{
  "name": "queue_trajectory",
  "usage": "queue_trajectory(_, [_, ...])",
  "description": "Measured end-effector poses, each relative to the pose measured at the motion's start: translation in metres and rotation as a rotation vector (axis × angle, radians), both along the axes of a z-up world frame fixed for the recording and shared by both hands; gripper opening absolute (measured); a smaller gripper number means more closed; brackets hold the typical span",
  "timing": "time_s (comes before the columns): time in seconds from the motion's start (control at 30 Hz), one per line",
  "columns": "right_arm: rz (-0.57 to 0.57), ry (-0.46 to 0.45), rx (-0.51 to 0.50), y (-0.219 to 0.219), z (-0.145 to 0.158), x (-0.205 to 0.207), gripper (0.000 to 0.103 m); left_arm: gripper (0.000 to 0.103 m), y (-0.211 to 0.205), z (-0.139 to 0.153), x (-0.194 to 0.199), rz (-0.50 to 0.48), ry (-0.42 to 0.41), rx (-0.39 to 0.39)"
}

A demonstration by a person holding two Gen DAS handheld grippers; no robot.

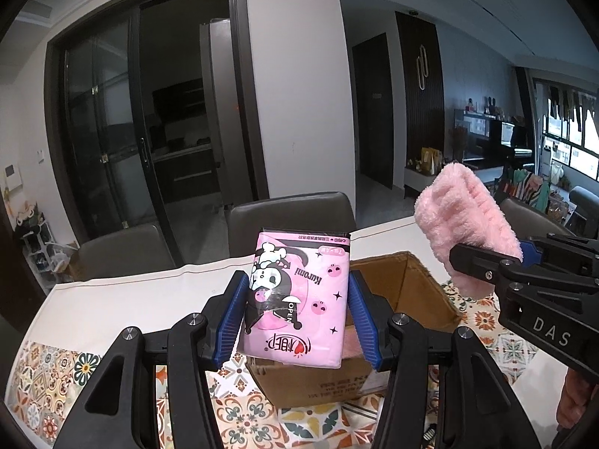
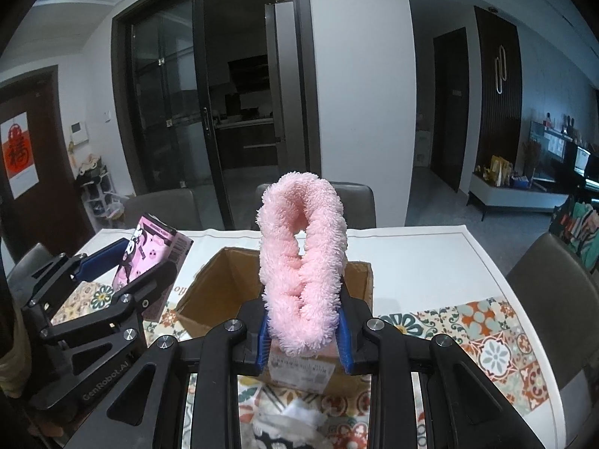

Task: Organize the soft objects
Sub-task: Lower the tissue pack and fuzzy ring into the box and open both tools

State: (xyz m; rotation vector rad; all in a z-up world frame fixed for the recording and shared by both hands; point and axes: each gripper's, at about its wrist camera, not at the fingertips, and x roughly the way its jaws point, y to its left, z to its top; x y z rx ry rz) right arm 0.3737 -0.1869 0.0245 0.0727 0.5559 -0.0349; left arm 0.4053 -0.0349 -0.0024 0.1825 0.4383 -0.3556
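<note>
Two grippers are holding soft things above an open box. At the left of the right wrist view, the left gripper (image 2: 144, 262) is clamping a pink tissue pack (image 2: 149, 254), its blue pads pressing on both sides; in the left wrist view that pack (image 1: 297, 297) is sitting at the frame's centre, tilted, in front of the box (image 1: 404, 299). The box (image 2: 224, 292) is standing on the counter (image 2: 430, 262), which is wearing a patterned cloth (image 2: 494, 340) along its near edge. At the centre of the right wrist view, the right gripper (image 2: 304, 340) is squeezing a fluffy pink loop (image 2: 303, 262), which is standing upright over the box. In the left wrist view the same loop (image 1: 468, 224) is showing at the upper right, sticking out of the right gripper (image 1: 486, 262). Grey chairs (image 2: 318, 202) are lining the counter's far edge.
</note>
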Motion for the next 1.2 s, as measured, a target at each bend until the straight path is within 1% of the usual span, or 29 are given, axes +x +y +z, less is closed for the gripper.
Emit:
queue_trajectory(0.2, [-0.008, 0.052, 0.008, -0.002, -0.016, 0.025, 0.029, 0.053, -0.011, -0.015, 0.020, -0.006, 0.024, 0.036])
queue_trajectory(0.33, [-0.016, 0.091, -0.004, 0.000, -0.025, 0.041, 0.029, 0.053, -0.022, -0.024, 0.029, -0.023, 0.030, 0.082])
queue_trajectory(0.77, [-0.017, 0.235, 0.005, -0.014, -0.066, 0.078, 0.029, 0.053, -0.045, -0.053, 0.061, -0.053, 0.132, 0.140])
queue_trajectory(0.83, [-0.015, 0.255, 0.007, -0.016, -0.072, 0.082, 0.030, 0.060, -0.045, -0.055, 0.064, -0.060, 0.145, 0.146])
queue_trajectory(0.87, [-0.013, 0.260, 0.011, -0.015, -0.073, 0.083, 0.031, 0.069, -0.046, -0.055, 0.064, -0.060, 0.145, 0.145])
queue_trajectory(0.9, [-0.013, 0.267, 0.021, -0.016, -0.075, 0.084, 0.035, 0.072, -0.045, -0.054, 0.063, -0.059, 0.142, 0.143])
queue_trajectory(0.93, [-0.014, 0.275, 0.030, -0.017, -0.077, 0.086, 0.043, 0.072, -0.044, -0.053, 0.062, -0.059, 0.139, 0.139])
queue_trajectory(1.0, [-0.020, 0.282, 0.038, -0.020, -0.079, 0.086, 0.048, 0.075, -0.043, -0.052, 0.062, -0.062, 0.140, 0.137])
queue_trajectory(1.2, [-0.031, 0.264, 0.035, -0.021, -0.074, 0.083, 0.049, 0.077, -0.037, -0.047, 0.058, -0.041, 0.147, 0.129])
